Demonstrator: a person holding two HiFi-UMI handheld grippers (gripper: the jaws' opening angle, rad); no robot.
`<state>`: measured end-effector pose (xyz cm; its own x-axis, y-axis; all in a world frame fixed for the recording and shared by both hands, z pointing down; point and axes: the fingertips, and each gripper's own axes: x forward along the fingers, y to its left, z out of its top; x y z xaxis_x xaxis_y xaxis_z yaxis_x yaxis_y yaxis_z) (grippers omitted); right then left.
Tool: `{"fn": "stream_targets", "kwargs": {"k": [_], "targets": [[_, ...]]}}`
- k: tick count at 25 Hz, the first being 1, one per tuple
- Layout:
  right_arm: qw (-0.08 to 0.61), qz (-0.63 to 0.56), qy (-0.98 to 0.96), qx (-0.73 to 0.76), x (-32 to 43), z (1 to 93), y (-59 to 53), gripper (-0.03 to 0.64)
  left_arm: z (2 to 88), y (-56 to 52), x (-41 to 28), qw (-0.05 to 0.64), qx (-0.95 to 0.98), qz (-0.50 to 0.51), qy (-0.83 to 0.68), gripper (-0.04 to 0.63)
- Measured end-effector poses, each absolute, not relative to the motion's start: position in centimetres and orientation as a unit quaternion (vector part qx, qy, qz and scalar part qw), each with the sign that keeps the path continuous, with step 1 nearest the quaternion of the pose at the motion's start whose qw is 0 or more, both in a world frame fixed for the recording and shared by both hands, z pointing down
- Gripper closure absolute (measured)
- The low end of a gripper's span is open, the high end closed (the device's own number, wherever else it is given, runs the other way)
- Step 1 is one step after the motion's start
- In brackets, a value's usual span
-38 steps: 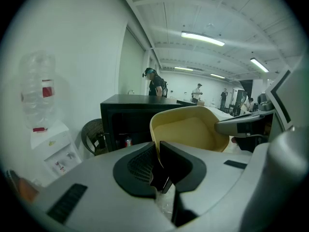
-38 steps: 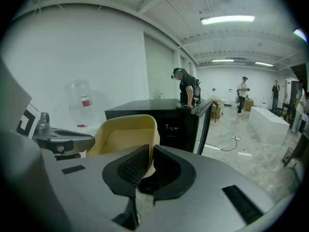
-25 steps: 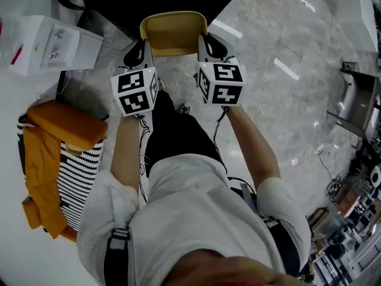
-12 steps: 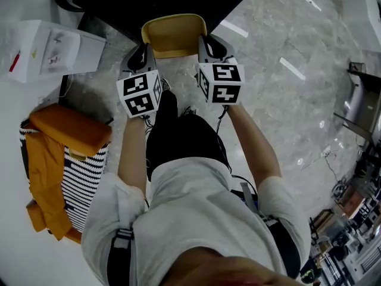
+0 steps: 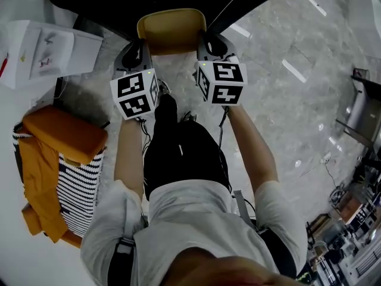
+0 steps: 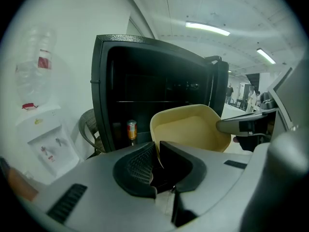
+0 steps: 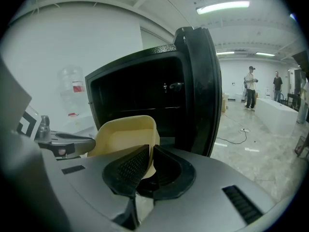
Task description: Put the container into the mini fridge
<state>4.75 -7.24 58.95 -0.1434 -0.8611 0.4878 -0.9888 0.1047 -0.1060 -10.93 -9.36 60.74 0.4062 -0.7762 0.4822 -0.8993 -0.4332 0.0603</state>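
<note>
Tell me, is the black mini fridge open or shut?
Open: the mini fridge has its door swung aside; a can shows inside.

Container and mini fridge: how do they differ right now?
The container is pale yellow; the fridge is black. The container is the smaller, held by its rim in the left gripper and right gripper; the fridge stands on its own. The container looks empty; the fridge has a can inside. Both are open: the container has no lid, and the fridge door stands wide.
</note>
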Motion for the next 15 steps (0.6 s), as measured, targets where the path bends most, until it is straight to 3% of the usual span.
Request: {"fn": "stream_targets", "kwargs": {"k": [15], "targets": [[0.177, 0.2, -0.723, 0.637, 4.6, 65.0, -10.2, 0.563, 67.3, -12.2, -11.0, 0.184, 0.82, 0.199, -0.505, 0.554]]}}
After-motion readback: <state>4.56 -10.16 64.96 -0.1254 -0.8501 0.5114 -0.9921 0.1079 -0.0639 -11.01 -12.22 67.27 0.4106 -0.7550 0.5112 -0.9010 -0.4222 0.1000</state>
